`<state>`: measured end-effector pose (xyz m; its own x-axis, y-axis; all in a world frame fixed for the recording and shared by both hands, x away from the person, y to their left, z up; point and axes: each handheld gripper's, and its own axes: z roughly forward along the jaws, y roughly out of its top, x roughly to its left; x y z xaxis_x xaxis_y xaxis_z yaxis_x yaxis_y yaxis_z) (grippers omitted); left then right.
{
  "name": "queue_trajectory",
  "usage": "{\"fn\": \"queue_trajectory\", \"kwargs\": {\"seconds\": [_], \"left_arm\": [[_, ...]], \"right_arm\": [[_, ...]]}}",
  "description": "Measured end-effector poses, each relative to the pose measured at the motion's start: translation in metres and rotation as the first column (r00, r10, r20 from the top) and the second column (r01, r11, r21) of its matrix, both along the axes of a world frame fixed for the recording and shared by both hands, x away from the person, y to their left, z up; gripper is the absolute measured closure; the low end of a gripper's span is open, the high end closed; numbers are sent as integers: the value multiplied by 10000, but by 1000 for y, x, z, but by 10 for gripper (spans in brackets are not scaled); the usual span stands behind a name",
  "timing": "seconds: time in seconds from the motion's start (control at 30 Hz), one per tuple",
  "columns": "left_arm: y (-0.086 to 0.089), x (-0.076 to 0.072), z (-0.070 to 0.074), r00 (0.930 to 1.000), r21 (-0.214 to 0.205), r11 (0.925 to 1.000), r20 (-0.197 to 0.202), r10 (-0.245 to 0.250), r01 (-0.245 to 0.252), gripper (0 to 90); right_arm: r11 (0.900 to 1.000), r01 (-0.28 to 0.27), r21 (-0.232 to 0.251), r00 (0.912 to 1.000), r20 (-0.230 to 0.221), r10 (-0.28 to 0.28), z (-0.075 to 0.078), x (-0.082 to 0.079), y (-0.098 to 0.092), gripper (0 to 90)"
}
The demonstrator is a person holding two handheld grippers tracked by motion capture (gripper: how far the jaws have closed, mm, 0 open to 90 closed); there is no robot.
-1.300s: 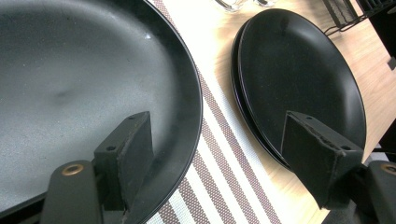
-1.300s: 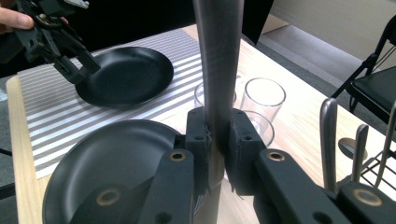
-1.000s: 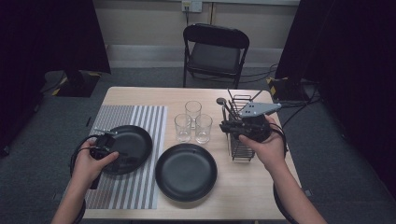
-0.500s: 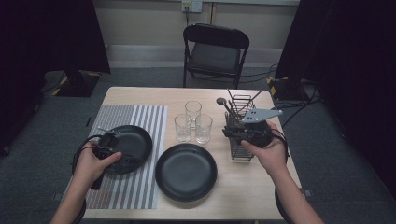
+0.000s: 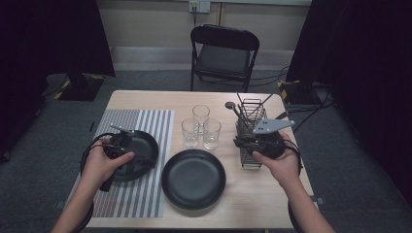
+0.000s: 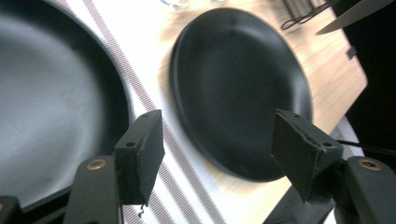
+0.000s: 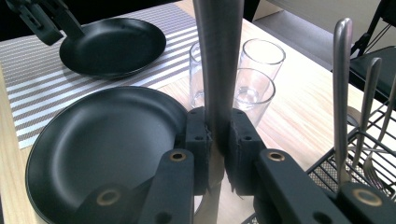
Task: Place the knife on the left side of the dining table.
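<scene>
Dark curtains close in the room on both sides, and a black folding chair [image 5: 224, 48] stands behind a pale wooden table [image 5: 145, 99]. No brand, label or writing can be read on anything in these pictures.

On the table's left part lies a grey-and-white striped mat [image 5: 150, 126], and on it sits a black plate [image 5: 143, 145]. A second black plate [image 5: 193, 178] rests on bare wood near the front edge, just beside the mat. Three clear glasses [image 5: 200, 127] stand close together behind it, toward the middle of the table. At the right stands a black wire cutlery rack [image 5: 252, 116] with several utensils upright in it; in the right gripper view, forks and other metal handles [image 7: 342, 93] rise from its mesh.

The left gripper [image 6: 217, 140] hovers over the near edge of the mat, its jaws wide apart and holding nothing, with the rim of the plate on the mat at one side and the other plate seen between the pads. In the high view the left hand [image 5: 104, 162] holds it over that plate's near side.

The right gripper [image 7: 218, 140] has its jaws closed tight on a broad, flat metal utensil handle [image 7: 218, 60], which stands upright between the pads and blocks part of the view of the glasses behind. The right hand [image 5: 279, 162] holds it against the front of the rack.
</scene>
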<state>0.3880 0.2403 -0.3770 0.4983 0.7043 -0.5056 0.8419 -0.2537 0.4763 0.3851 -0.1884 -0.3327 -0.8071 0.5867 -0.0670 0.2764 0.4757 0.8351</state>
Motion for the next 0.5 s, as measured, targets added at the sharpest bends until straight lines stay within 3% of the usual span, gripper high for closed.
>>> {"fn": "queue_trajectory", "kwargs": {"seconds": [0.23, 0.5], "left_arm": [[-17, 3, 16, 9994, -116, 9994, 116, -311, 312, 382], [-38, 5, 32, 9979, 43, 9980, 151, -624, 624, 378]], "right_arm": [[10000, 23, -86, 10000, -17, -23, -2, -2, -3, 810], [9999, 22, -138, 9999, -119, -24, -4, -3, -4, 810]]}}
